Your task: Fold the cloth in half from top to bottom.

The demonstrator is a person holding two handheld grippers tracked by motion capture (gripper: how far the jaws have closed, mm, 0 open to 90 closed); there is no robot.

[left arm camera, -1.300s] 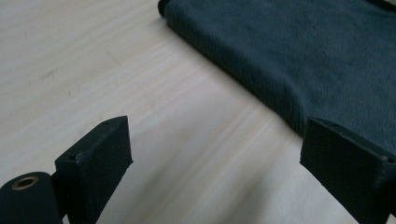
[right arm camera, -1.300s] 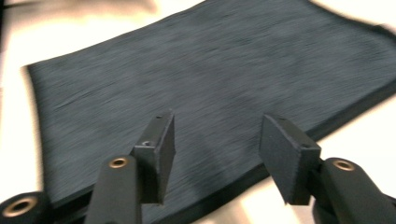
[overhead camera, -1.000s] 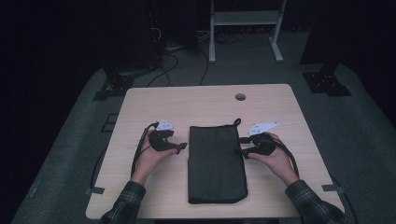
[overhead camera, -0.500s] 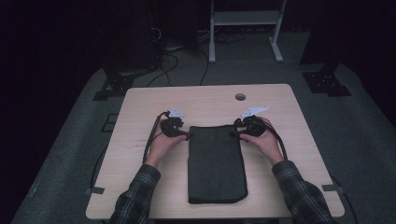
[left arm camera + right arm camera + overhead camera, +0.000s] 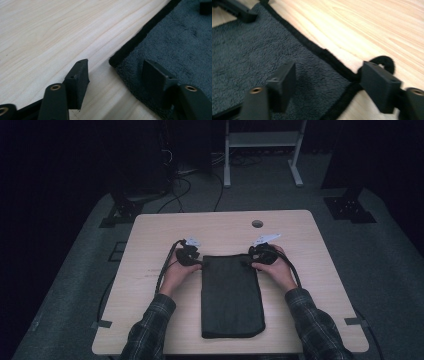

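On the table [image 5: 150,235], a folded fuzzy dark towel [image 5: 231,295].

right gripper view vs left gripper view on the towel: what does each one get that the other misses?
Right gripper view alone: a small black hanging loop at the towel's corner, beside one open jaw, and the other gripper's jaw tips at the top left edge.

Left gripper view alone: a bare, square towel corner with no loop, lying between its open jaws, plus a long stretch of the black trim running away.

Both: the dark grey fleecy towel with black trim, flat on the light wooden table, and each gripper open, straddling a corner.
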